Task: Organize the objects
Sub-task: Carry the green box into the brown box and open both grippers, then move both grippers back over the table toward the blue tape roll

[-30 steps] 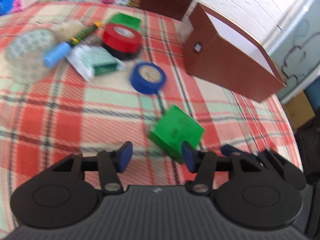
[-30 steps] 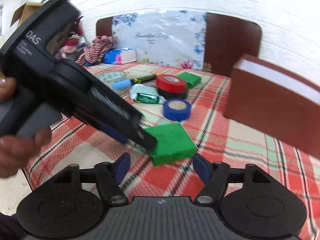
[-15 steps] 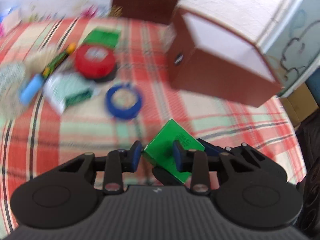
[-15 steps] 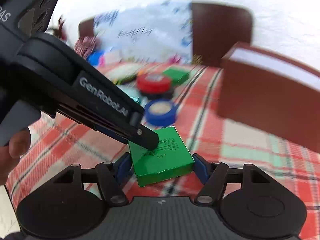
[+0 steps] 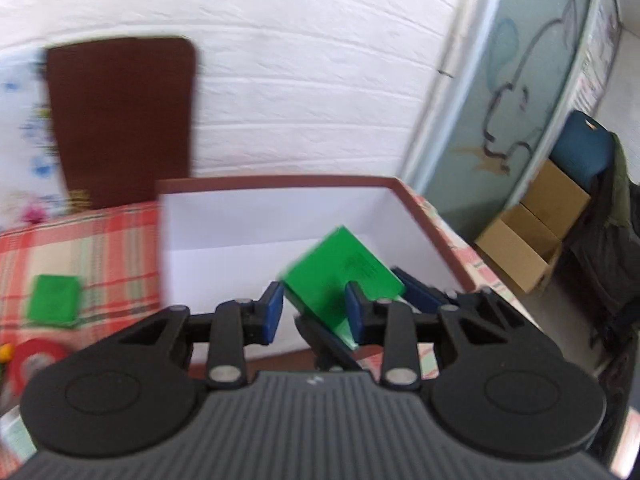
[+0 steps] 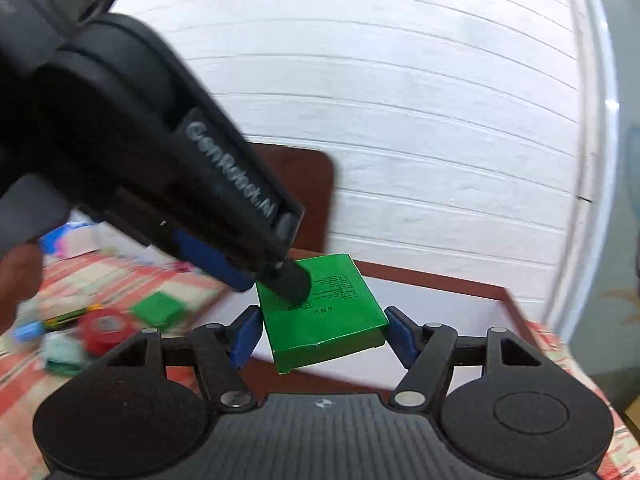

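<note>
A flat green box [image 5: 340, 272] [image 6: 320, 312] hangs tilted over the open brown box with a white inside [image 5: 280, 181] [image 6: 440, 280]. My left gripper [image 5: 315, 312] is shut on it, one fingertip [image 6: 290, 282] pressing on its printed top face and the other under it. My right gripper [image 6: 322, 336] has the same green box between its blue pads, which touch its two side edges; its jaws are closing. In the left wrist view the right gripper's blue pad [image 5: 416, 294] shows behind the green box.
On the plaid tablecloth [image 5: 100, 240] to the left lie a second green box [image 5: 54, 300] [image 6: 158, 308] and a red tape roll [image 5: 32, 360] [image 6: 106, 328]. A brown chair back [image 5: 120, 120] stands against the white wall. Cardboard boxes [image 5: 532, 240] sit on the floor at right.
Both grippers closed on the green box that lay on the cloth. They lifted it and carried it to the right, over the open brown box.
</note>
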### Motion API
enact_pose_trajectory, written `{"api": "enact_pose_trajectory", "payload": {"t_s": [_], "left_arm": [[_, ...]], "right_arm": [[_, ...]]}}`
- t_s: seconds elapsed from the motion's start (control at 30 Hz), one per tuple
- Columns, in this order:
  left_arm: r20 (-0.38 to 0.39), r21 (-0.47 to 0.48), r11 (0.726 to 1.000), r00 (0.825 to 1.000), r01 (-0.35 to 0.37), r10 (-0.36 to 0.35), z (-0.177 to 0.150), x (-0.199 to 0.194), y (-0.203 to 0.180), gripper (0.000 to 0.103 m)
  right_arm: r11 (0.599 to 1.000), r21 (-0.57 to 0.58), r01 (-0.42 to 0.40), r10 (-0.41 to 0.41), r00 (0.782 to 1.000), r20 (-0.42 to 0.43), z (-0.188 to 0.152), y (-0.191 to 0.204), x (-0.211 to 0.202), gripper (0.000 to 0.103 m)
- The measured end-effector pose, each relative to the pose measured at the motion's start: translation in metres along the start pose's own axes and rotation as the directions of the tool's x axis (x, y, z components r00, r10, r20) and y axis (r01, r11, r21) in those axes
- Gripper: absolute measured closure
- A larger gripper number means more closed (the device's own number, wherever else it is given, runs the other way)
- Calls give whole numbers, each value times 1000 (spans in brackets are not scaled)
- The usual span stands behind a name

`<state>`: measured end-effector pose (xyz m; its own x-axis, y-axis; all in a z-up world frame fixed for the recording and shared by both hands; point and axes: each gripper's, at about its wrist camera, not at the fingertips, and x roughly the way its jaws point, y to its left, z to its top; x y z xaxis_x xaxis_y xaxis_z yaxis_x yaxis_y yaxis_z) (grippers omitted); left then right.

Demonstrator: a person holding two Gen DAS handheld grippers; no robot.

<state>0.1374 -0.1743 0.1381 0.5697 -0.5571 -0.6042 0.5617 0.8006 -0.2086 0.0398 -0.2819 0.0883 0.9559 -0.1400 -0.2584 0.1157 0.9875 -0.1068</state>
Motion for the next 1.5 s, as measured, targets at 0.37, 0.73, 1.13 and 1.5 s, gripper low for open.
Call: {"api": "enact_pose_trajectory", "payload": {"t_s": [0.37, 0.73, 1.13, 1.5], "left_arm": [[34, 60, 976, 978, -208, 207, -15, 32, -13, 53], [40, 53, 957, 958, -285, 284, -67, -43, 0, 50], [-39, -48, 905, 906, -423, 421, -129, -81, 72, 45], [-109, -130, 842, 851, -524, 513, -168, -89, 132, 44]], "right_arm": [[989, 65, 131, -133, 991, 24, -31, -33, -17, 26], [983, 139, 121, -150, 964, 221, -45, 12, -112, 0], [992, 128, 3, -6, 1000, 23, -44, 71, -105, 0], [992, 31, -122, 124, 988, -94, -51, 120, -100, 0]]}}
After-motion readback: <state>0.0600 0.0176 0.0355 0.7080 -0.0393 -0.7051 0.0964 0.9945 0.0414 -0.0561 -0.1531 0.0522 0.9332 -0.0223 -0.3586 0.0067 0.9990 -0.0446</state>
